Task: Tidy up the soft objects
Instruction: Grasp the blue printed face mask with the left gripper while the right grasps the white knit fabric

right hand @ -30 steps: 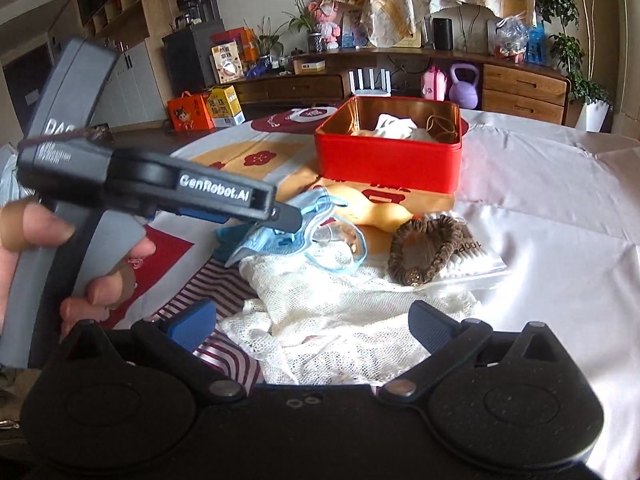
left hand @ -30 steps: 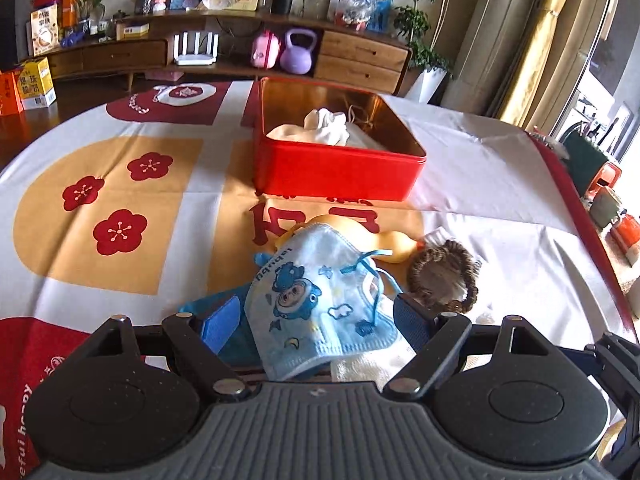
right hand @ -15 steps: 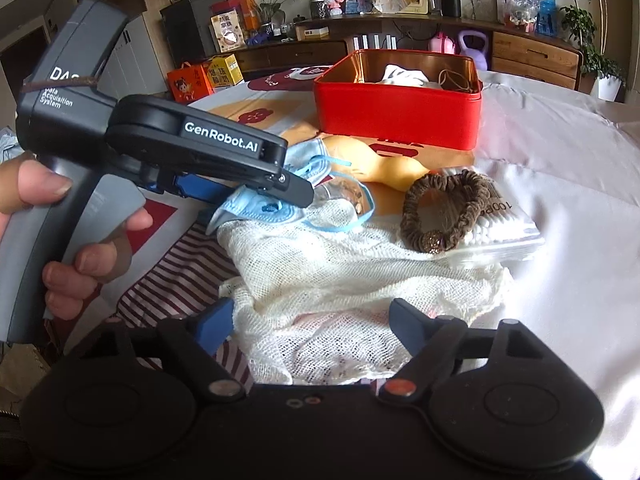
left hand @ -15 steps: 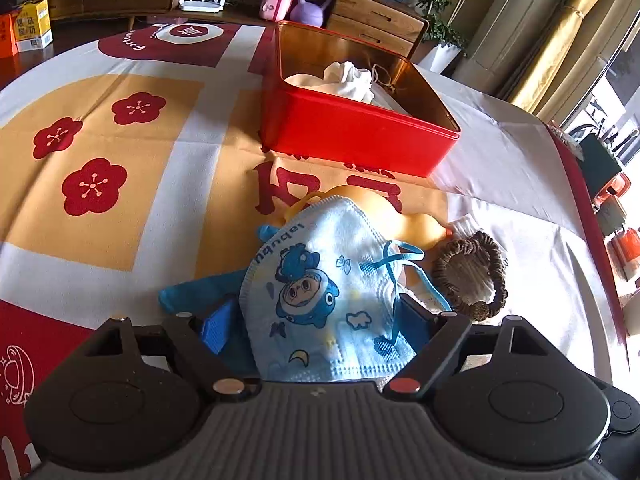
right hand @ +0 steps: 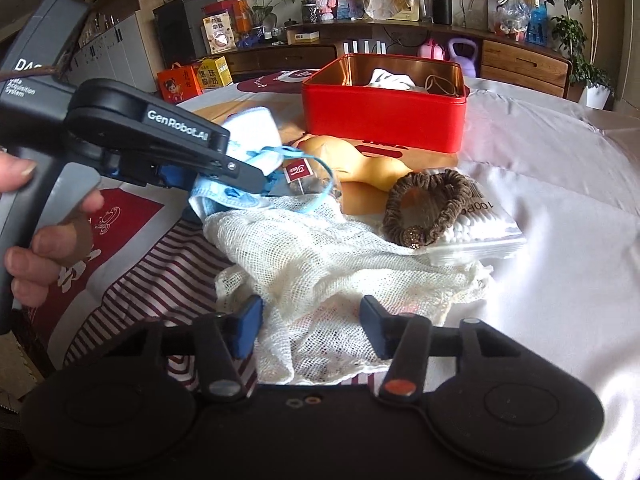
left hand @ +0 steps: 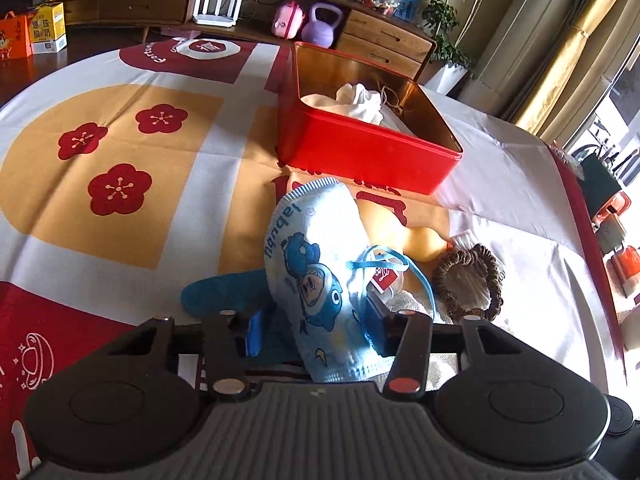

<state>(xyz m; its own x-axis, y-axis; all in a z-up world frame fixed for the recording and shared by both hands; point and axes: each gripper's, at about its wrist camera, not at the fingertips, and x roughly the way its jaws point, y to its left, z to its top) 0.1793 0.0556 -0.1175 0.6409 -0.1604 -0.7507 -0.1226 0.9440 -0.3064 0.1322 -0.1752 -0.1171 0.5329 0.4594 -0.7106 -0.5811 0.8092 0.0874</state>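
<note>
My left gripper (left hand: pixel 316 326) is shut on a light blue cartoon face mask (left hand: pixel 316 264) and holds it tilted above the tablecloth; it also shows in the right wrist view (right hand: pixel 240 176). A red tin (left hand: pixel 368 152) with white cloth inside stands beyond. My right gripper (right hand: pixel 310 326) is open around the near edge of a cream mesh cloth (right hand: pixel 332 256). A brown scrunchie (right hand: pixel 428 204) lies on a pack of cotton swabs (right hand: pixel 480 232).
A yellow soft toy (left hand: pixel 400 228) lies between the mask and the tin. A blue cloth (left hand: pixel 220 292) lies under the mask. A red tea-bag tag (right hand: pixel 298 170) hangs by the mask's loops. A sideboard (left hand: pixel 132 4) stands past the table.
My left gripper has lifted the mask up off the pile and tilted it. My right gripper has narrowed a little and moved closer over the mesh cloth.
</note>
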